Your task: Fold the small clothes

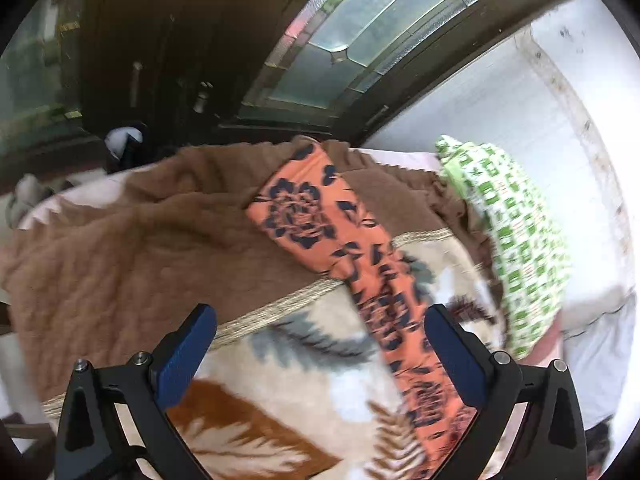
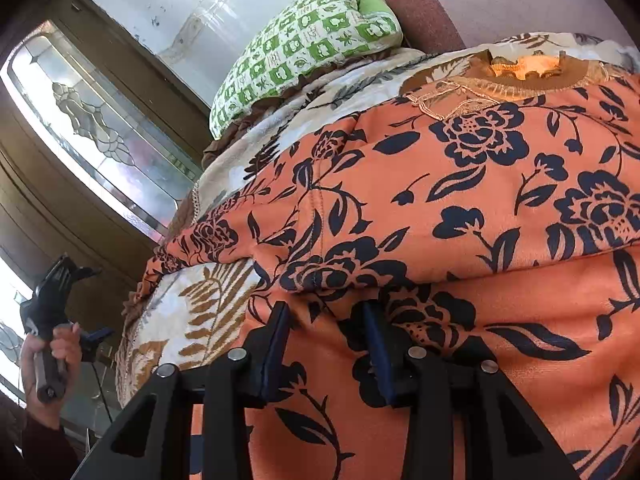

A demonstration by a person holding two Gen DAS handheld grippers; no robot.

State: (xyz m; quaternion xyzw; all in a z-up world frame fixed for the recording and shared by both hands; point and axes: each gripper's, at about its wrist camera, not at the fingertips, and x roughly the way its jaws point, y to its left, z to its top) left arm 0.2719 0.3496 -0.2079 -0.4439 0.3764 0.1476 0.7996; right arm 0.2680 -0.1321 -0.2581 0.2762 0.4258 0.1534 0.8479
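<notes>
An orange garment with dark blue flowers [image 2: 460, 208] lies spread on a floral blanket, its collar at the far end. One sleeve [image 1: 320, 216] stretches out over the blanket in the left wrist view. My left gripper [image 1: 320, 320] is open and empty, held above the blanket beside the sleeve; it also shows at the far left of the right wrist view [image 2: 60, 292]. My right gripper [image 2: 326, 312] hovers low over the garment's near part, fingers partly open with a narrow gap, holding nothing.
The cream and brown floral blanket [image 1: 120, 240] covers a bed. A green and white patterned pillow [image 1: 516, 240] lies at the head, also in the right wrist view [image 2: 304, 44]. A leaded glass window [image 1: 360, 32] and a white wall [image 1: 480, 120] stand behind.
</notes>
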